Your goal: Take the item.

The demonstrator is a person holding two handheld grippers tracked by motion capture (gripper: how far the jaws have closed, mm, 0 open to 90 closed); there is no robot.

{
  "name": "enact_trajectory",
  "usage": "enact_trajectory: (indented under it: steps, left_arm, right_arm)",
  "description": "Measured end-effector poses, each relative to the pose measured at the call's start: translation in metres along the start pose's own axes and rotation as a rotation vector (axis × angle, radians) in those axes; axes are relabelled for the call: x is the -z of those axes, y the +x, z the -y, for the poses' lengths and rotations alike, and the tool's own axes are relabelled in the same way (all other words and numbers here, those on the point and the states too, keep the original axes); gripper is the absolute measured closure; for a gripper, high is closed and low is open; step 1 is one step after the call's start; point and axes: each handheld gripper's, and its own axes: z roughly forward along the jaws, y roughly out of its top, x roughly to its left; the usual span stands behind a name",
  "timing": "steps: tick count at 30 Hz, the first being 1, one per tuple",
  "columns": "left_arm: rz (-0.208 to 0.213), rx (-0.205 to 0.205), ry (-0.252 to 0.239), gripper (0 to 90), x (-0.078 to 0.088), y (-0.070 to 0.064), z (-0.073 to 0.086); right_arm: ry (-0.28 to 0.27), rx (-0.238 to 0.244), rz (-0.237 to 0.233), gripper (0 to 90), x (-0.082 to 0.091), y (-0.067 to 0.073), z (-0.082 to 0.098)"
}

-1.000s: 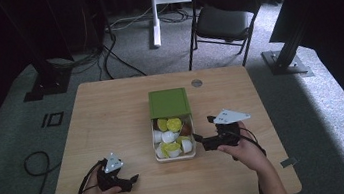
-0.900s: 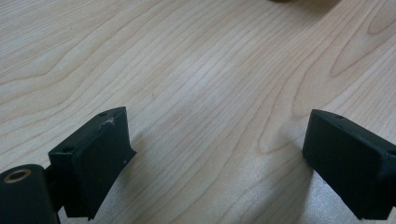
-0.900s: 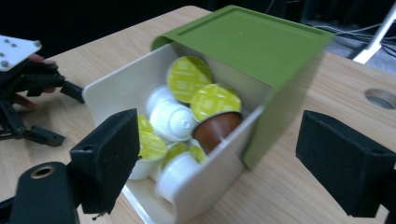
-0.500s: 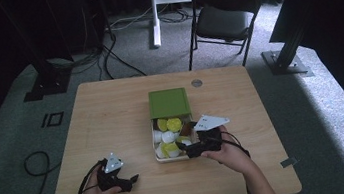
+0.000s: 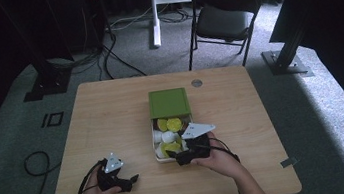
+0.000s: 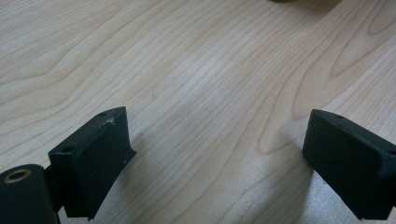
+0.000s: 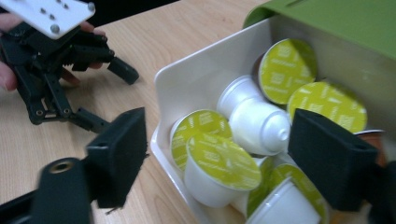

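A white box with a green lid leaning at its far end stands mid-table. It holds several white coffee capsules with green foil tops. My right gripper hovers at the box's near end. In the right gripper view its jaws straddle the box's wall, one outside and one inside. A green-topped capsule sits between them, untouched. These jaws have just been closing. My left gripper rests on the table at the lower left, open over bare wood.
The wooden table has a small round grommet near its far edge. Behind it stand a black folding chair, a white desk leg and dark stands. A cable loops on the floor at the left.
My right gripper has moved left, from beside the box to over its near end, and its jaws stand narrower. The left hand has stayed put.
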Motion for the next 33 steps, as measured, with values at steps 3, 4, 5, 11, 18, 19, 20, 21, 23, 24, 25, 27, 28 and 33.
enact_trajectory:
  steps: [3,4,5,11,18,19,20,21,23,24,25,27,28,33]
  left_arm:
    - [-0.001,-0.002,0.000,8.7,0.000,0.000,0.000]
    - [-0.001,-0.002,0.000,8.8,0.000,0.000,0.000]
    - [-0.001,-0.002,0.000,8.8,0.000,0.000,0.000]
    - [-0.001,-0.002,0.000,8.8,0.000,0.000,0.000]
    - [-0.001,-0.002,0.000,8.8,0.000,0.000,0.000]
    - [-0.001,-0.002,0.000,8.8,0.000,0.000,0.000]
    - [0.000,0.000,0.000,8.8,0.000,0.000,0.000]
    - [0.000,0.000,0.000,8.8,0.000,0.000,0.000]
    - [0.000,0.000,0.000,8.8,0.000,0.000,0.000]
    - [0.000,0.000,0.000,8.8,0.000,0.000,0.000]
    - [0.000,0.000,0.000,8.8,0.000,0.000,0.000]
    - [0.000,0.000,0.000,8.8,0.000,0.000,0.000]
    - [0.000,0.000,0.000,8.8,0.000,0.000,0.000]
    - [0.000,0.000,0.000,8.8,0.000,0.000,0.000]
  right_arm:
    - [0.009,0.004,0.003,25.6,-0.004,0.002,0.003]
    - [0.013,0.013,0.009,27.3,-0.006,0.003,0.004]
    - [0.020,0.017,0.018,28.6,-0.007,0.004,0.005]
    - [0.042,0.028,0.018,38.1,-0.013,0.007,0.010]
    - [0.087,0.041,0.060,42.4,-0.018,0.009,0.014]
    - [0.090,0.043,0.064,42.5,-0.019,0.009,0.014]
    - [0.092,0.042,0.066,42.5,-0.020,0.010,0.015]
    - [0.098,0.041,0.072,42.5,-0.021,0.010,0.015]
    - [0.113,0.053,0.093,42.3,-0.024,0.011,0.016]
    - [0.116,0.053,0.103,42.3,-0.026,0.012,0.016]
    - [0.119,0.054,0.114,42.3,-0.027,0.013,0.016]
    - [0.128,0.069,0.138,42.1,-0.029,0.015,0.016]
    - [0.133,0.070,0.147,41.6,-0.030,0.016,0.017]
    - [0.145,0.041,0.169,38.7,-0.034,0.016,0.016]
